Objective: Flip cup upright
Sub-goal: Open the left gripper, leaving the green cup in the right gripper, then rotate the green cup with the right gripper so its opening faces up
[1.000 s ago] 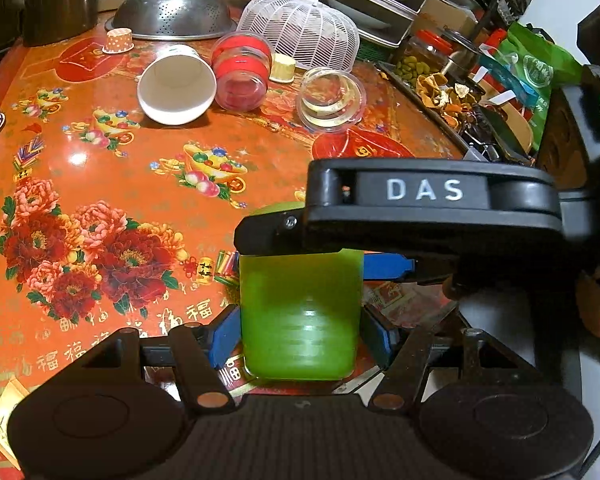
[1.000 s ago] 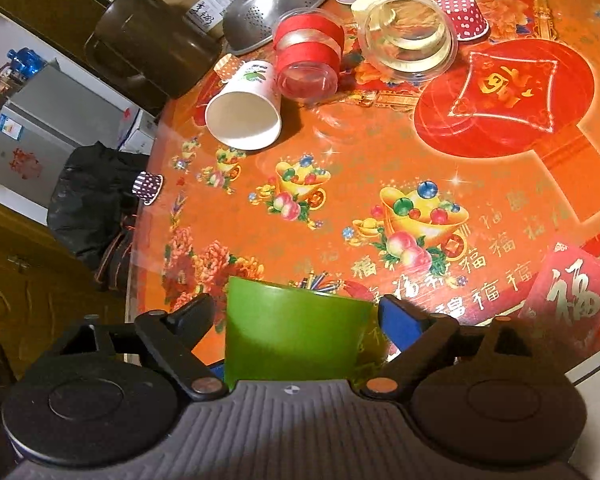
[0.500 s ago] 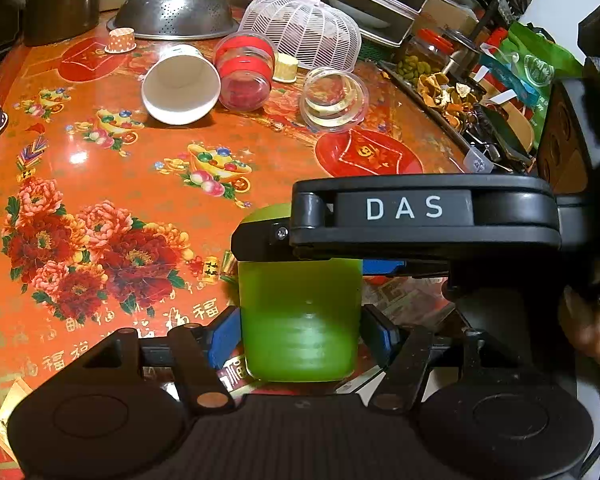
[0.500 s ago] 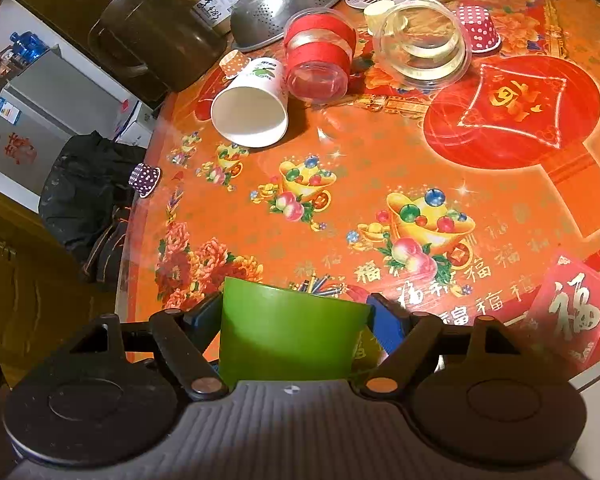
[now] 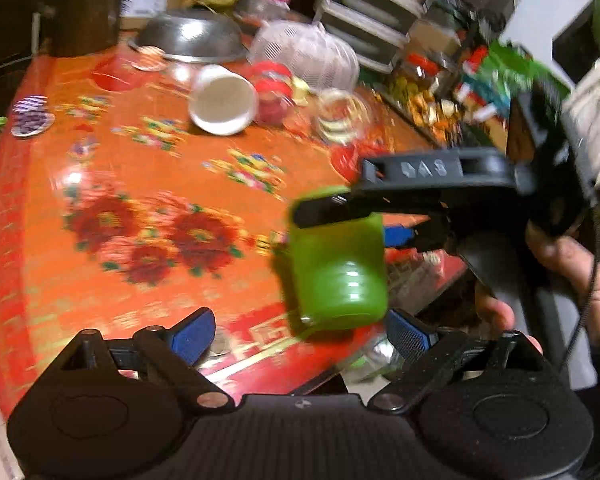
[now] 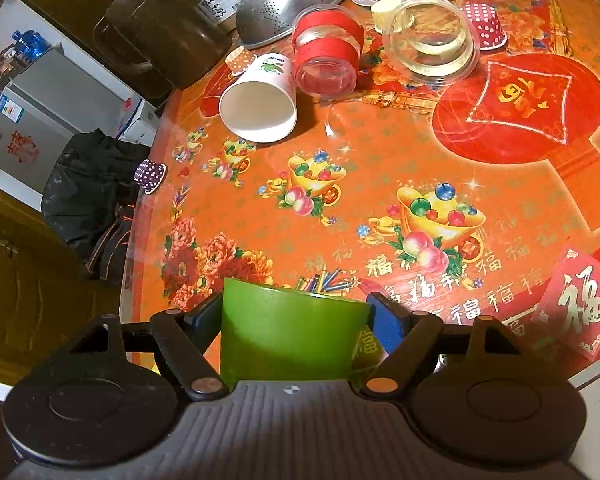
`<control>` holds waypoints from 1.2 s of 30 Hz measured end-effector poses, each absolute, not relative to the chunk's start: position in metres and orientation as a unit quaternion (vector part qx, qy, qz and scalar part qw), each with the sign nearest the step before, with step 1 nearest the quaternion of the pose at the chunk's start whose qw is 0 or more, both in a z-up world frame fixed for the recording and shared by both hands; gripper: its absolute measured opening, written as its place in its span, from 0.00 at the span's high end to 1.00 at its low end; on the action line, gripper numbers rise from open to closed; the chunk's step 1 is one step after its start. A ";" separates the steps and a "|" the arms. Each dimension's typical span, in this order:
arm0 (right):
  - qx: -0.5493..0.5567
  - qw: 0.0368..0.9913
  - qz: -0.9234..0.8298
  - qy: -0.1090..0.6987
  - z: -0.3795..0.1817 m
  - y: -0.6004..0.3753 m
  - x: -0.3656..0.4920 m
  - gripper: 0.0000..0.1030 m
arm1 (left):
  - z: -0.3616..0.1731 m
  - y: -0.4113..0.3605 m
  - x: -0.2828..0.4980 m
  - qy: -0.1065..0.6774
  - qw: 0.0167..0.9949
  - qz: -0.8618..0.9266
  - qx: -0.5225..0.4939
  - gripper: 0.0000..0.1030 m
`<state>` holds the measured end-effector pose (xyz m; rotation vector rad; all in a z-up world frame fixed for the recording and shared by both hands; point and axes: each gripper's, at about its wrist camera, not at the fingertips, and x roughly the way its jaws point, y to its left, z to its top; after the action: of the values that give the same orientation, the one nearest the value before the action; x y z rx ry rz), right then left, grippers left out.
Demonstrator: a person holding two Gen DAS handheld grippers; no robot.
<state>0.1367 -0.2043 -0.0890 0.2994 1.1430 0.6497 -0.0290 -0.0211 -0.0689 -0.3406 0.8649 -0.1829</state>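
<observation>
While left gripper (image 5: 298, 330) agape, right gripper (image 6: 296, 318) around green cup (image 6: 288, 336).

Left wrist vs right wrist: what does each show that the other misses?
Left wrist only: the right gripper from outside, clamped on the green cup, the hand holding it, and the left gripper with fingers spread, touching nothing. Right wrist only: a dark jug and a red envelope. Both: the green cup and the tipped white paper cup.

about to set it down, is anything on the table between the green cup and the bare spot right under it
Nothing visible is. The green cup is shut in the right tool, and the tablecloth just ahead is bare. The tipped paper cup and red-banded jar lie far back.
</observation>
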 end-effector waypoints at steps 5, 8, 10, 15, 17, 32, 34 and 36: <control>0.133 0.786 0.305 0.521 -0.092 -0.202 0.137 0.25 | -0.063 0.022 -0.053 0.366 0.905 -0.058 -0.208 0.08; 0.131 0.791 0.308 0.512 -0.091 -0.201 0.137 0.25 | -0.061 0.043 -0.058 0.345 0.908 -0.045 -0.232 0.08; 0.120 0.810 0.309 0.483 -0.085 -0.201 0.131 0.25 | -0.062 0.054 -0.061 0.334 0.909 -0.039 -0.247 0.08; 0.075 0.889 0.307 0.332 -0.059 -0.204 0.092 0.25 | -0.059 0.072 -0.069 0.294 0.918 -0.032 -0.264 0.08; 0.039 0.928 0.290 0.233 -0.050 -0.204 0.066 0.25 | -0.056 0.077 -0.072 0.272 0.925 -0.029 -0.264 0.08; -0.059 0.967 0.227 -0.102 -0.064 -0.218 -0.018 0.25 | -0.038 0.076 -0.092 0.171 0.953 -0.062 -0.243 0.08; -0.053 0.967 0.232 -0.088 -0.072 -0.217 -0.009 0.25 | -0.039 0.076 -0.091 0.171 0.952 -0.069 -0.243 0.08; -0.055 0.968 0.242 -0.043 -0.081 -0.211 0.013 0.26 | -0.041 0.078 -0.089 0.170 0.950 -0.075 -0.250 0.08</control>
<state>0.0131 -0.2105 -0.0811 -0.1110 -0.0866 0.4890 -0.0890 0.0776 -0.0406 -0.5081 0.3447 -0.1530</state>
